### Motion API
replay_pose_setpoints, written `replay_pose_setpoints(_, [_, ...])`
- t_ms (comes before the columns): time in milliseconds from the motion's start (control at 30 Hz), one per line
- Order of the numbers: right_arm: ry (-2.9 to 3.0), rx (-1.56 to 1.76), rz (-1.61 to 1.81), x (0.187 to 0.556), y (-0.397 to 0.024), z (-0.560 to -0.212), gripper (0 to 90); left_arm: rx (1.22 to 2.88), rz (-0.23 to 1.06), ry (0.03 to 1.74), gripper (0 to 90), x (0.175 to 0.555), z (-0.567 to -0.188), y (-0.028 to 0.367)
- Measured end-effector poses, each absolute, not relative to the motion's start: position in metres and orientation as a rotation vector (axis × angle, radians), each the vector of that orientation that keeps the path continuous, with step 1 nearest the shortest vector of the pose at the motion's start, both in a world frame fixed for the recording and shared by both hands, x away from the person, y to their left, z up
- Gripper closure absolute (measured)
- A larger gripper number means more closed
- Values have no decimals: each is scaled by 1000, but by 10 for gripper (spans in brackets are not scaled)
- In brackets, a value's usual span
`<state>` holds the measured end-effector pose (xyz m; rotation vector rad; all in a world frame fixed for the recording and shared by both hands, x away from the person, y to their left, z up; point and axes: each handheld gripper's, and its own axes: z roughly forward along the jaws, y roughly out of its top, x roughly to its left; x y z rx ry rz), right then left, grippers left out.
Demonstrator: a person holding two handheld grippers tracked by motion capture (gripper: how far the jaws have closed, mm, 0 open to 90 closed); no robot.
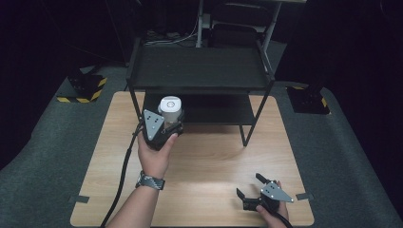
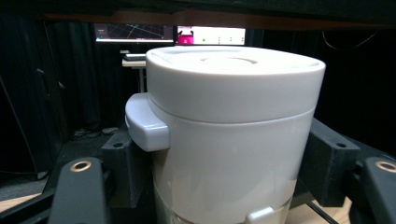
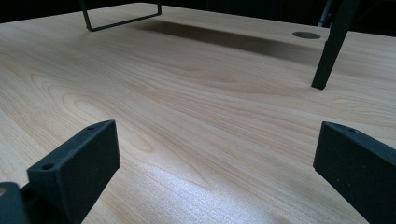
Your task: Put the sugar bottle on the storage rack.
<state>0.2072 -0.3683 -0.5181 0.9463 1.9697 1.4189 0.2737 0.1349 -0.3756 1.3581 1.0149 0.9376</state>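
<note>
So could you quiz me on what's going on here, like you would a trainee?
1. True or false: the left gripper is shut on the white jar.
2. The right gripper is: A) holding a cup, B) open, over bare table, C) on the shelf.
3. Fill in: the jar's lid is ___.

Key: 1 true; 2 B; 3 on.

black shelf rack (image 1: 199, 71) ahead, bare table (image 1: 214, 161) front
</note>
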Motion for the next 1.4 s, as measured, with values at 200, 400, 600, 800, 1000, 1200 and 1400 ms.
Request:
replay_pose_setpoints(200, [1969,947,1424,207,-369,-518,2,1349,963,1029,283,285,-375,133])
replay_pose_setpoints(400, [1967,947,1423,207,-369,-519,2,1346,992,1039,283,299,-375,132])
replay_pose_setpoints(600, [1964,947,1427,207,-369,-519,2,1337,991,1055,283,313,-377,131])
replay_pose_setpoints(800, [1965,942,1426,207,-369,-519,2,1342,1002,1056,283,325,-378,126])
replay_pose_setpoints(1000, [1965,938,1432,207,-370,-519,2,1345,1009,1063,283,337,-381,124])
replay_pose_setpoints(1200, [1966,935,1437,207,-371,-520,2,1342,1001,1078,283,341,-383,123])
replay_pose_setpoints(1400, [1966,933,1435,207,-370,-520,2,1337,970,1085,279,344,-383,127])
